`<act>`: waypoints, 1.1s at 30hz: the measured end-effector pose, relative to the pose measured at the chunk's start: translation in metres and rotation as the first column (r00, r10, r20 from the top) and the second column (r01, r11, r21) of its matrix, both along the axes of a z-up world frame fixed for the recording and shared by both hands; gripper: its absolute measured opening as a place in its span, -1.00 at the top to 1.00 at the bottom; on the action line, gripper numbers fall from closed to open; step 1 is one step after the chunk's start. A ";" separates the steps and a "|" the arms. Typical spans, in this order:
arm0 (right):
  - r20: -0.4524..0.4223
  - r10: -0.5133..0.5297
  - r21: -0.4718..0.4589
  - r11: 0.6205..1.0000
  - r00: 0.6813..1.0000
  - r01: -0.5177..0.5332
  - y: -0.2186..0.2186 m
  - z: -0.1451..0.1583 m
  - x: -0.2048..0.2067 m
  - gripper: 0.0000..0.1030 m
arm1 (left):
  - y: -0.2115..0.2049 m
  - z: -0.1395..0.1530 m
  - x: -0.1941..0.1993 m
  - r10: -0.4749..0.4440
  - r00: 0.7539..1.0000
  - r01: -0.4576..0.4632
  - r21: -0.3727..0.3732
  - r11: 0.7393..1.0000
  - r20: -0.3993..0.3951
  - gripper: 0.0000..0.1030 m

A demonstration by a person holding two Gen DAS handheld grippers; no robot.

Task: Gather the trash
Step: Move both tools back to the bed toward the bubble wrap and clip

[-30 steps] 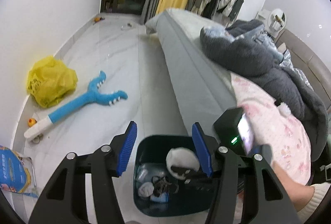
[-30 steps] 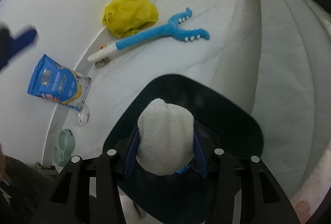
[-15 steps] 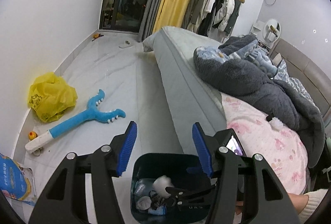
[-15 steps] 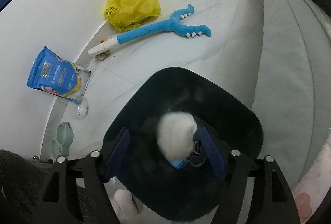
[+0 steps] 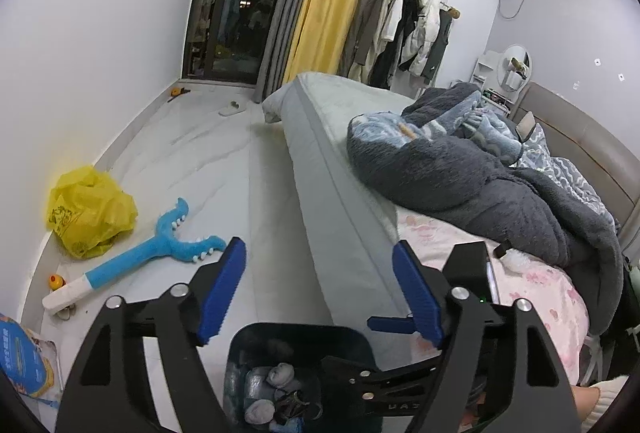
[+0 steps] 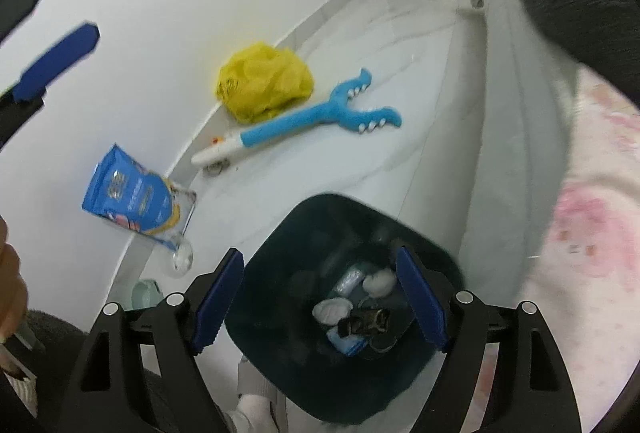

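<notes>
Right gripper (image 6: pixel 320 303): your blue pads are apart and widening, with nothing gripped; you look between them straight down into the bin
Left gripper (image 5: pixel 320 293): your jaws are apart too and widening, nothing pressed between the pads; bare floor and the bed's side show through the gap
Trash bin (image 6: pixel 280 345): dark, open-topped, standing on the pale floor (image 5: pixel 224 161) just beside the bed (image 5: pixel 344 193); at 6 o'clock in your left view, centre to 6 o'clock in your right view
Trash (image 6: pixel 352 309): white wads, a clear wrapper, something dark and a blue scrap lie at the bottom of the bin, apart from both grippers
Yellow bag (image 6: pixel 262 83): crumpled against the wall, at 11 o'clock from the bin in your right view
Blue toy (image 6: pixel 304 119): long, forked, toothed, white-handled, flat on the floor just beside the yellow bag, toward 12 o'clock from the bin
Blue pouch (image 6: pixel 132 195): leaning at the wall's foot, at 9 to 10 o'clock from the bin
Bedding: a grey fleece blanket (image 5: pixel 480 185) is heaped on a pink patterned sheet (image 5: pixel 536 285), at 2 to 3 o'clock in your left view
</notes>
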State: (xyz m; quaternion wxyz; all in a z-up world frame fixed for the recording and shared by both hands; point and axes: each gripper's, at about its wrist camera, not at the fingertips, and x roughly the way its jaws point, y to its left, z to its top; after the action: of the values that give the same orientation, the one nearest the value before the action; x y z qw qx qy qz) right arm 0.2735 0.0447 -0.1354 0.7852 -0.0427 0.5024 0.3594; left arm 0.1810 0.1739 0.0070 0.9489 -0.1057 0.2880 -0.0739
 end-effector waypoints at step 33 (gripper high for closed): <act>0.272 -0.362 0.019 0.928 0.892 0.371 -0.183 0.068 0.036 -0.85 | -0.121 -0.001 0.045 -0.098 0.995 0.098 0.007 0.995 -0.009 -0.77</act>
State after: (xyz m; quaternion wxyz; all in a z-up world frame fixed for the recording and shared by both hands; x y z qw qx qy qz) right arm 0.3100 -0.1387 -0.0674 0.8992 -0.0090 0.3954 0.1874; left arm 0.2261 0.0527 0.0057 0.9433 -0.0883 0.2971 -0.1189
